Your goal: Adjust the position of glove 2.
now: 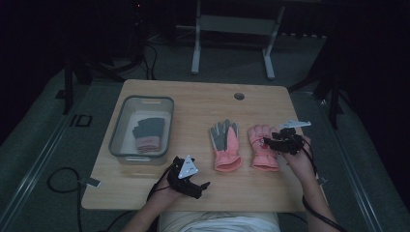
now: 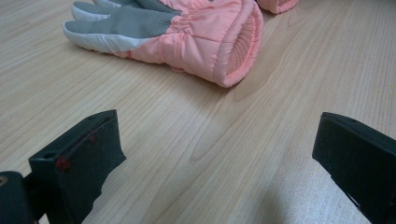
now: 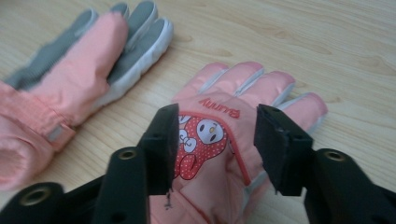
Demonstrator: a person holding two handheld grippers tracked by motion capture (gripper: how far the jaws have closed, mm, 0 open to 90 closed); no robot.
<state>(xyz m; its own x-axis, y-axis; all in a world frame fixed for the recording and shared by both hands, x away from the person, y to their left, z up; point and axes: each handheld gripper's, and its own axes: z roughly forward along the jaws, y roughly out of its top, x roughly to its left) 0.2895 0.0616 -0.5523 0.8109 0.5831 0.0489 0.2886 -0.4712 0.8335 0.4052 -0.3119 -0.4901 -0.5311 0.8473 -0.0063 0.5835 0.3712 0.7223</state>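
A light wooden table [image 1: 203, 104] is seen from above, with a small round hole [image 1: 239, 96] near its far edge. On its left part a clear plastic bin [image 1: 118, 126] is set, and a dark grey glove with a pink cuff [image 1: 148, 134] is laid inside it. Two pink gloves are laid side by side right of the middle: the left pink glove [image 1: 225, 146] palm up with its grey palm showing, the right pink glove [image 1: 263, 146] back up with a cartoon patch. The left gripper [image 1: 202, 186] is held low at the near edge, just short of the left pink glove's cuff, its jaws spread wide and empty. The right gripper [image 3: 217, 140] is held over the right pink glove's back, its jaws parted to a middling width above the patch, nothing being clasped.
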